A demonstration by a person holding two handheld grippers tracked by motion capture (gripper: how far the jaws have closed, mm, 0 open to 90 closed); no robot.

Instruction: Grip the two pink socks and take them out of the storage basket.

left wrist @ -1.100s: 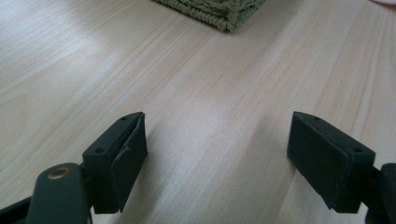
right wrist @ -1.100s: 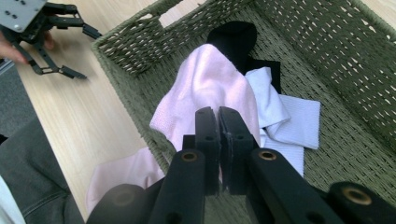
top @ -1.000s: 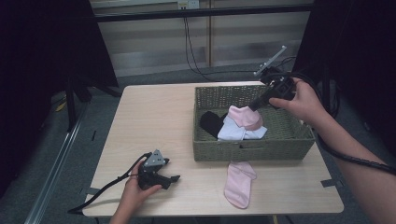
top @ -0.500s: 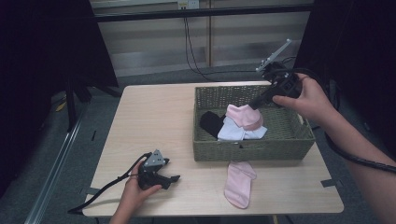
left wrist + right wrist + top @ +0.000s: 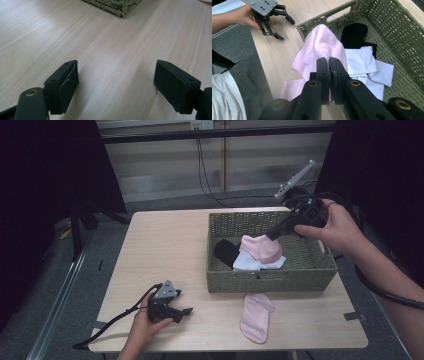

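A woven green basket (image 5: 270, 282) at the table's right holds a black sock (image 5: 226, 251), a white sock (image 5: 250, 264) and a pink sock (image 5: 260, 247). My right gripper (image 5: 270, 237) reaches down into the basket from the right and is shut on the pink sock (image 5: 319, 42), whose cloth is pinched between the jaws (image 5: 328, 60) and drapes away below them. A second pink sock (image 5: 256, 316) lies flat on the table in front of the basket. My left gripper (image 5: 184, 302) rests open on the table at the front left with nothing between its jaws (image 5: 116, 85).
The basket's near corner (image 5: 120, 7) lies ahead of the left gripper across bare wood. A cable trails from the left gripper off the table's front left edge (image 5: 107, 335). Dark curtains and a floor rail (image 5: 65, 290) flank the table.
My right gripper has risen and drawn back toward the basket's far right, pulling the pink sock up into a peak. The left gripper has stayed put.
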